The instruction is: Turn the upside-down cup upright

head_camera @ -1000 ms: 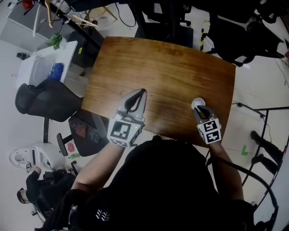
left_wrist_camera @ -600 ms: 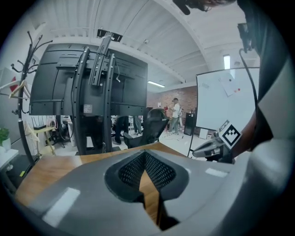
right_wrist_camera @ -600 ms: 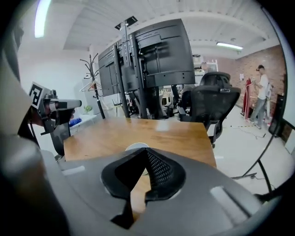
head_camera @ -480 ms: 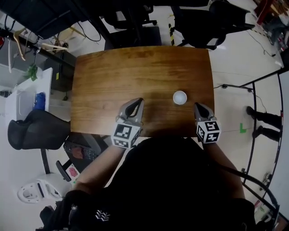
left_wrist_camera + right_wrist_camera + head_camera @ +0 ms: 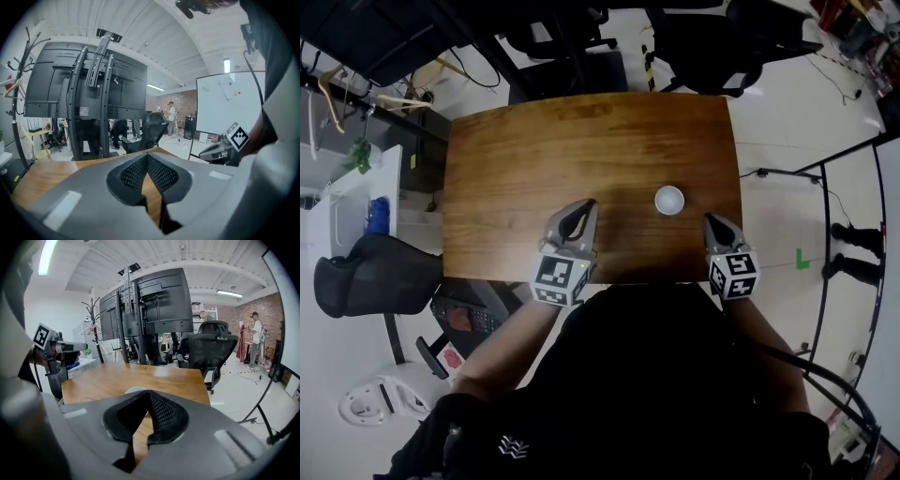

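A small white cup [image 5: 669,200] stands on the wooden table [image 5: 534,159], right of centre, its open mouth seemingly facing up. My right gripper [image 5: 711,221] rests at the table's near right edge, shut and empty, a short way right of the cup and apart from it. In the right gripper view the cup's rim [image 5: 135,390] peeks out just behind the closed jaws of the right gripper [image 5: 148,392]. My left gripper [image 5: 583,207] lies near the front edge, left of the cup, tips together with nothing in them; the left gripper [image 5: 147,155] looks level across the tabletop.
A black office chair [image 5: 366,272] and a white side table [image 5: 356,197] stand left of the table. More black chairs [image 5: 712,37] sit beyond the far edge. A tall black screen stand [image 5: 145,310] rises behind the table. The person's torso fills the near side.
The right gripper, which had its tips at the cup, has drawn back to the near right edge, leaving the cup standing alone. The left gripper has pulled back toward the front edge.
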`<state>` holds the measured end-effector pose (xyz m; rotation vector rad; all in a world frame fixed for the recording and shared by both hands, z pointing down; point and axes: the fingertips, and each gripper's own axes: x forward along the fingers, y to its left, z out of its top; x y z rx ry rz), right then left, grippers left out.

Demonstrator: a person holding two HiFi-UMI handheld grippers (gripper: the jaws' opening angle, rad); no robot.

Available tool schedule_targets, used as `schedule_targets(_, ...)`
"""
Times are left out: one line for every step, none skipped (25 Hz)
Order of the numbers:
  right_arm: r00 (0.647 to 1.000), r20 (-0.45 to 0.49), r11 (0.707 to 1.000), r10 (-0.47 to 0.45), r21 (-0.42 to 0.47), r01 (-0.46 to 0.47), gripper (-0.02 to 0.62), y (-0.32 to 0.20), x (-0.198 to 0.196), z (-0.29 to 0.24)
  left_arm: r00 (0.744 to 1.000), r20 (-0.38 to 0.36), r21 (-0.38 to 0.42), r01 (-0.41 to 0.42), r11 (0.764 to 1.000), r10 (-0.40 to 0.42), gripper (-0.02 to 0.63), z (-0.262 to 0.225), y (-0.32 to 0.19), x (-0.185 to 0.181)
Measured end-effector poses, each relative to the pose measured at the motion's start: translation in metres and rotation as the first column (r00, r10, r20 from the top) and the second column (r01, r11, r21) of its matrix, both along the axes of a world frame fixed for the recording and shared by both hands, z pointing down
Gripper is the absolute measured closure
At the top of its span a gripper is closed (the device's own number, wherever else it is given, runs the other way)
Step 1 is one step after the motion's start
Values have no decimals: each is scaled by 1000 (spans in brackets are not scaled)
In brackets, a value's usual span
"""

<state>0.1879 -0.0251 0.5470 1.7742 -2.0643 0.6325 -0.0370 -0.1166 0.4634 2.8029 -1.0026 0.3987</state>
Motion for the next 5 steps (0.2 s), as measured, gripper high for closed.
schedule_targets(1000,-2,1000,-6,2,6,594,-2,0,0,1000,-2,7,7,1000,-7,606,-2,0,0)
schedule_targets(1000,-4,1000,-13,4,13,594,-3,-1,-1,1000,-4,9,11,1000,-11,606,-3,0,-1)
schedule_targets(1000,-6,1000,-22,5,22,594,-5,-2,-1,1000,-5,8,14,1000,-14,606,-3,0,0)
schedule_targets(999,-9,1000,-31,6,31,594,-6,-2,-2,1000,-4,5,16,1000,-16,606,-3,1,0)
schedule_targets(999,-13,999,-39,8,39,594,-7,-3,-3,1000,-2,2,18,1000,-18,606,-3,1,0)
